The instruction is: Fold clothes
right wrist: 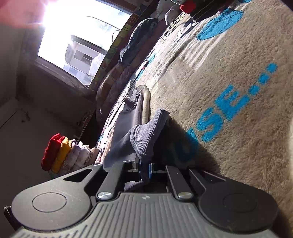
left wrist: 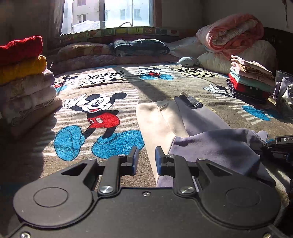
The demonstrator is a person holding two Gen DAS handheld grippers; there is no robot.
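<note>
While the right gripper [right wrist: 144, 171] pinches a ribbed cuff of the grey-lilac sweatshirt [left wrist: 216, 144] between its blue pads, the left gripper [left wrist: 146, 158] hangs spread just above the garment's near edge, gripping nothing. The sweatshirt lies on the Mickey Mouse blanket [left wrist: 102, 113], its long axis running away from the grippers toward the window [left wrist: 109, 12], cream lining turned up along its left side and a dark-cuffed sleeve pointing to the far end. Its near hem is hidden under the left gripper's body, and in the left view only a corner of the right gripper shows at the frame's edge. A stack of folded knits [left wrist: 23, 76], red on top, sits to the left; another folded pile [left wrist: 250, 78] sits far right, near a rolled pink quilt [left wrist: 232, 31]. Glare washes out the window in the right view.
</note>
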